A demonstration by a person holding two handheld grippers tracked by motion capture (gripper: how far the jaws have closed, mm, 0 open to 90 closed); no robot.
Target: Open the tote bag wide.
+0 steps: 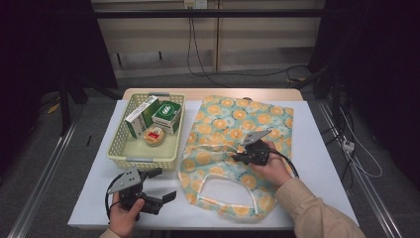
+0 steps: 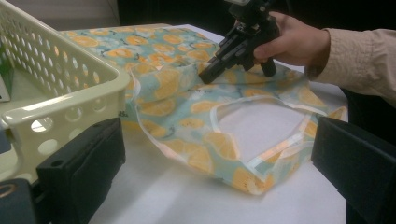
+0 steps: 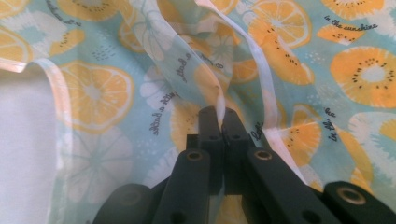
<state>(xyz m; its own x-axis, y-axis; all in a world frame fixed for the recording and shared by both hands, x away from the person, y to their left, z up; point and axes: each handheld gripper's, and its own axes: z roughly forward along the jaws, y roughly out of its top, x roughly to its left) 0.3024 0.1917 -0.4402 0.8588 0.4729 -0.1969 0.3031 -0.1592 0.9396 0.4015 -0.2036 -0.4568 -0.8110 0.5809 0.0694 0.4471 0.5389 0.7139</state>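
Observation:
A thin fabric bag (image 1: 233,124) printed with orange slices on pale blue lies flat on the right half of the white table (image 1: 317,153), its white-trimmed opening toward the front. My right gripper (image 1: 237,157) is shut on a raised fold of the bag's white-edged rim (image 3: 219,100), its jaws pressed together with the cloth pinched between them (image 3: 219,115). The left gripper view has that gripper (image 2: 206,76) at the bag's (image 2: 187,116) upper fold. My left gripper (image 1: 164,184) rests near the table's front left, open, with nothing between its jaws (image 2: 219,177).
A cream perforated basket (image 1: 141,159) stands left of the bag, holding two green-and-white boxes (image 1: 167,115) and a small round tin (image 1: 154,135). Its corner (image 2: 70,88) is close beside my left gripper. Cables run across the floor behind and right of the table.

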